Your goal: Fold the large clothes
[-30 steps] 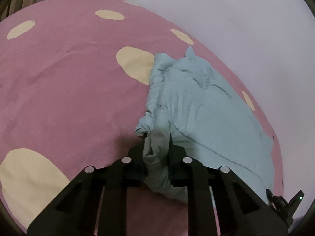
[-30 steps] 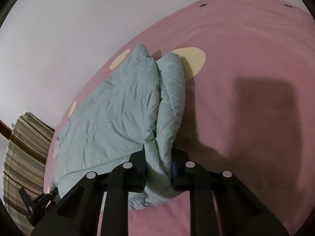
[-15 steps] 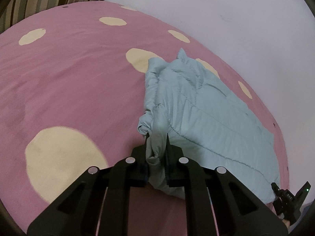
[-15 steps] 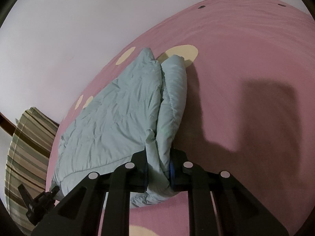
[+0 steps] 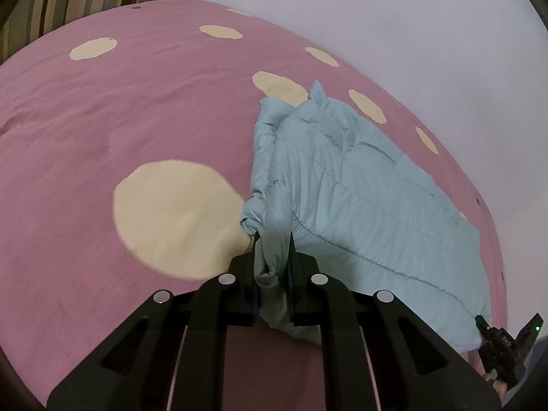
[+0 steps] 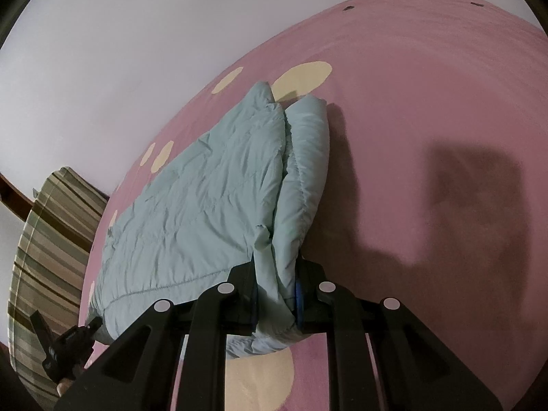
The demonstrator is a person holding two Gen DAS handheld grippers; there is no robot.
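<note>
Pale blue quilted padded garment (image 5: pixel 359 205): lies part-folded on a pink bed cover with cream spots (image 5: pixel 120 137); stitched channels run across it; both near corners lifted off the cover by the claws.
Garment position: stretches forward from both claws; in the left wrist view it spreads ahead and to the right of the claw, in the right wrist view ahead and to the left.
Folded edge: a thick doubled roll of fabric (image 6: pixel 304 171) runs straight ahead of the right claw, with a flatter layer beside it on the left.
Left claw (image 5: pixel 273 260): black fingers pressed together on a bunched corner of the garment; fabric fills the gap and hangs below it; a twisted knot of cloth sits just ahead and left of the fingertips.
Right claw (image 6: pixel 275 274): clamped on the opposite near corner; blue pads (image 6: pixel 298 296) press into the cloth; fabric bulges out below.
Other claw in view: right claw shows at the lower right edge of the left wrist view, at the garment's far corner; left claw shows at the lower left edge of the right wrist view.
Bed cover: large cream spot (image 5: pixel 178 215) just left of the left claw; another under the right claw.
Shadow: dark blocky patch (image 6: pixel 462 205) on the cover, right of the right claw.
Surroundings: striped brown-and-green cloth (image 6: pixel 44 257) far left of the right claw; plain pale wall (image 5: pixel 411 34) beyond the bed.
</note>
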